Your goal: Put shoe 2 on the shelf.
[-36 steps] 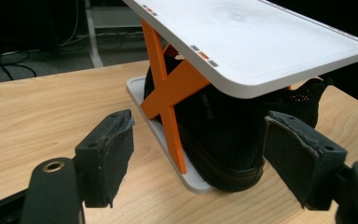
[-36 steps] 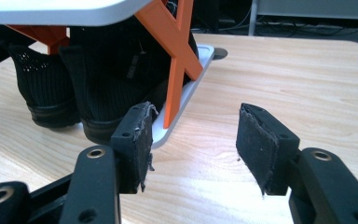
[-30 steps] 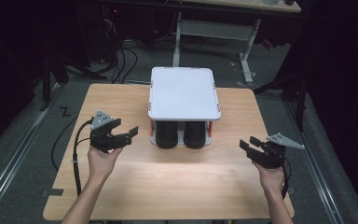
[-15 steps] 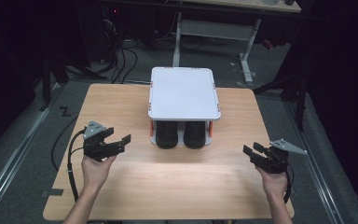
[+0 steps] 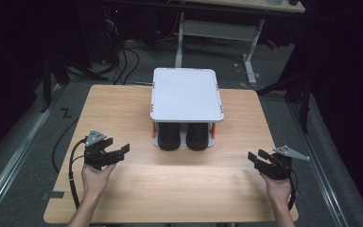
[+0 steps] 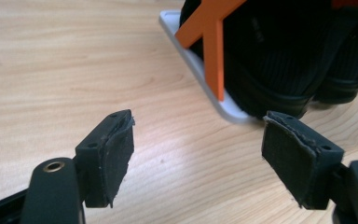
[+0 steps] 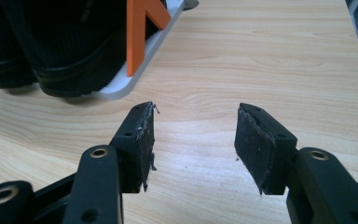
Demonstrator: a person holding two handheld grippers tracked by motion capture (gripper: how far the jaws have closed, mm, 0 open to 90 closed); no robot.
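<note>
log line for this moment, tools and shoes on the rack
left tool: open, empty | right tool: open, empty | shoes: side by side on rack lower shelf, untouched | table

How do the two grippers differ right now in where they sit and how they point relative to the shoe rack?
The left gripper sits nearer the rack and farther up the table; the right gripper sits closer to the table's near edge, out by its right side. The left points rightward toward the black shoes; the right points leftward toward them. Both have jaws open with nothing between them.
</note>
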